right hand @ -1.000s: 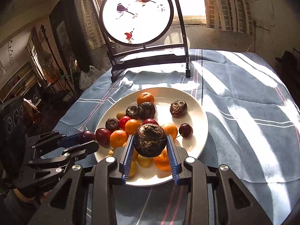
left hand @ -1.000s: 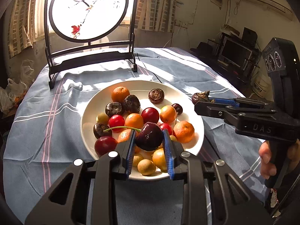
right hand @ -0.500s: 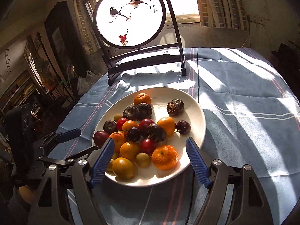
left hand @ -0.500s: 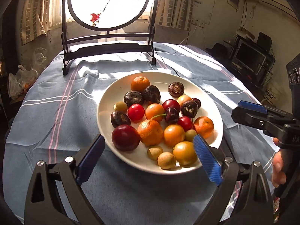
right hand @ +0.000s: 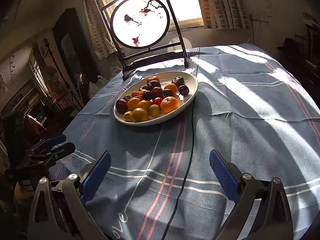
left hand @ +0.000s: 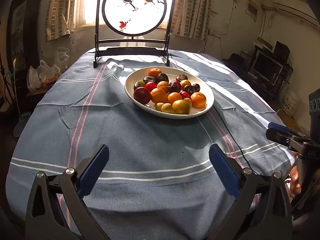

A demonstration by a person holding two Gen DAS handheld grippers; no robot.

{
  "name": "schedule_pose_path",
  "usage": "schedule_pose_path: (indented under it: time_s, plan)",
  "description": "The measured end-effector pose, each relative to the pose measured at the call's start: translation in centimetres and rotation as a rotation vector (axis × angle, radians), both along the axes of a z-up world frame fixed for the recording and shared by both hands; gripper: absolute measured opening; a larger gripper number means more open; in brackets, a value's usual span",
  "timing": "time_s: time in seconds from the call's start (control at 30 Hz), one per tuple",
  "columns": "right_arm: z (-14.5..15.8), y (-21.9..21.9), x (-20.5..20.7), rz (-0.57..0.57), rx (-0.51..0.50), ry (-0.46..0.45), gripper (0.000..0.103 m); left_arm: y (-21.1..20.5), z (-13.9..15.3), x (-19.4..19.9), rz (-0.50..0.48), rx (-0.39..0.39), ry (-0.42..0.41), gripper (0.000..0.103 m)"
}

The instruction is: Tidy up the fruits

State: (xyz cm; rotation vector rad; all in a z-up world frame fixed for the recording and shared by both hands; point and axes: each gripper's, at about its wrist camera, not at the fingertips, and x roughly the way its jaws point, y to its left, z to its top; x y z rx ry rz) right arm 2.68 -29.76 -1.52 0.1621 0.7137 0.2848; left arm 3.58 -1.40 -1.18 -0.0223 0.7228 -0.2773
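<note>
A white oval plate (left hand: 192, 76) (right hand: 140, 123) sits on the blue striped tablecloth, heaped with several fruits: mandarins (left hand: 198, 100), a dark red plum (left hand: 142, 95), cherries, brown passion fruits and small yellow fruits. My left gripper (left hand: 159, 150) hangs over bare cloth well short of the plate, its jaws opening wide with nothing between them. My right gripper (right hand: 160, 154) is likewise back from the plate, jaws opening and empty. Each gripper shows at the edge of the other's view: the right gripper (left hand: 280, 133), the left gripper (right hand: 57, 146).
A round painted screen on a black stand (left hand: 135, 10) (right hand: 140, 22) rises behind the plate. A thin black cable (right hand: 191, 132) runs across the cloth from the plate toward the near edge. A hand (left hand: 295, 182) holds the right gripper's handle. Furniture surrounds the table.
Both grippers let go of their fruits, a dark cherry and a passion fruit, onto the plate, opened wide, and pulled back from the plate toward the table's near edge.
</note>
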Motion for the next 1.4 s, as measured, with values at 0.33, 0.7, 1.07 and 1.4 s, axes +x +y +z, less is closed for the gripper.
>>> schedule_pose_path:
  time_s: [0.33, 0.7, 1.07, 1.4]
  plan:
    - [2.5, -0.3, -5.2, 0.000, -0.071, -0.077, 0.099, 0.3, 2.7, -4.4, 0.073, 0.096, -0.099, 0.098]
    - [5.3, -1.7, -8.6, -0.049, -0.090, -0.148, 0.099, 1.2, 5.1, -6.9, 0.109, 0.090, -0.171, 0.098]
    - [5.1, -1.9, -8.9, -0.056, -0.076, -0.152, 0.099, 0.7, 6.3, -8.4, 0.126, 0.145, -0.247, 0.098]
    - [4.5, -2.5, -9.0, -0.076, -0.069, -0.142, 0.099, 1.4, 5.9, -7.8, 0.185, 0.157, -0.209, 0.098]
